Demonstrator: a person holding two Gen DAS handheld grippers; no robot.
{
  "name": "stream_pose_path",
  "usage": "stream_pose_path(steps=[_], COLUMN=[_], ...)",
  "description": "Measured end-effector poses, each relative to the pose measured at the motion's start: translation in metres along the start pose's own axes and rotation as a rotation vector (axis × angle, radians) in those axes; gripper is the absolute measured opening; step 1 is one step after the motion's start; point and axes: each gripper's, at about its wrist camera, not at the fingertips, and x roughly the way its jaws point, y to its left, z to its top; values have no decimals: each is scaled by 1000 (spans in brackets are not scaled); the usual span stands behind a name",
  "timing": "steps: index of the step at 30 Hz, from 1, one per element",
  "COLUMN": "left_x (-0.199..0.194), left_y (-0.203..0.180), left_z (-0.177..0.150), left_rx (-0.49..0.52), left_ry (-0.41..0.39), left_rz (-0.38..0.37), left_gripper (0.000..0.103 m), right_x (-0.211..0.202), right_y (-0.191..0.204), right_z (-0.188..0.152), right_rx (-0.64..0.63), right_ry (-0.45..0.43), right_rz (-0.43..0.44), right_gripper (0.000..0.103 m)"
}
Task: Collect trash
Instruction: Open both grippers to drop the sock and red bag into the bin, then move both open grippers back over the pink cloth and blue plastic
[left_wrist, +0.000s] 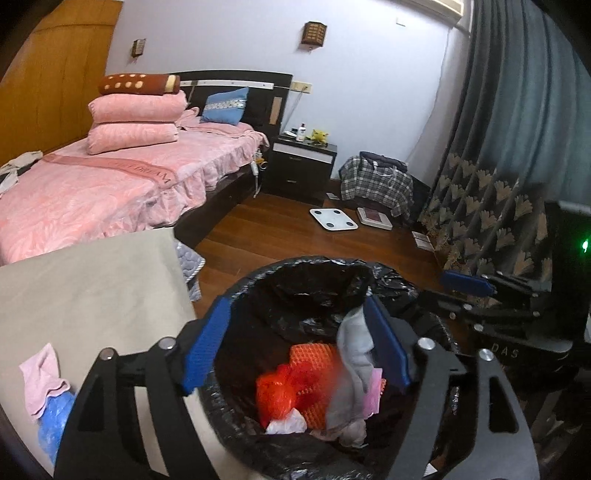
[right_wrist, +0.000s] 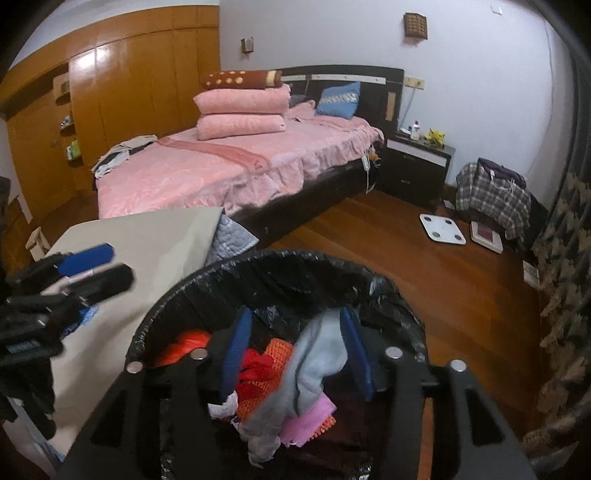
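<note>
A bin lined with a black bag (left_wrist: 314, 266) (right_wrist: 280, 258) stands below both grippers. It holds an orange mesh bag (left_wrist: 280, 391) (right_wrist: 258, 373), white paper and a pink piece (right_wrist: 310, 417). A grey cloth (left_wrist: 352, 354) (right_wrist: 317, 354) hangs blurred over the pile. In each wrist view it lies beside that gripper's right blue pad and is not squeezed. My left gripper (left_wrist: 295, 343) (right_wrist: 103, 267) is open wide over the bin. My right gripper (right_wrist: 295, 350) (left_wrist: 461, 291) is also open, with the cloth between its fingers.
A beige tabletop (left_wrist: 92, 295) (right_wrist: 147, 251) borders the bin on the left and carries a pink cloth (left_wrist: 40, 380) and a blue bag (left_wrist: 55, 424). Beyond are a pink bed (left_wrist: 92, 184), a nightstand (left_wrist: 303, 166), a white scale (left_wrist: 332, 218), a plaid bag (left_wrist: 376, 181) and a curtain (left_wrist: 498, 184).
</note>
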Motion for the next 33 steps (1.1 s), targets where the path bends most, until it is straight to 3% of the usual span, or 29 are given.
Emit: stream_pose_path(steps=[4,7,15,23,33], left_x=[-16,-34,-88,-138,-178], left_y=[15,28,83,138,197], left_z=[0,-1,-15,-40,-74], left_rx=[-21,-32,-80,-135,-222], left_ry=[-21,-42,-73,-82,-73], left_rz=[43,96,247,398,505], left_gripper=[86,91,92,92,92], right_x=[-4,-10,-16,-3,22], right_y=[3,10,48,124,207], right_z=[-4,-4,7,10,3], right_rx=[19,30,8,-93,-110], right_ry=[-20,-49,-114,-128,-136], right_rz=[-3,11,99,215,316], right_gripper=[82,94,97,97,97])
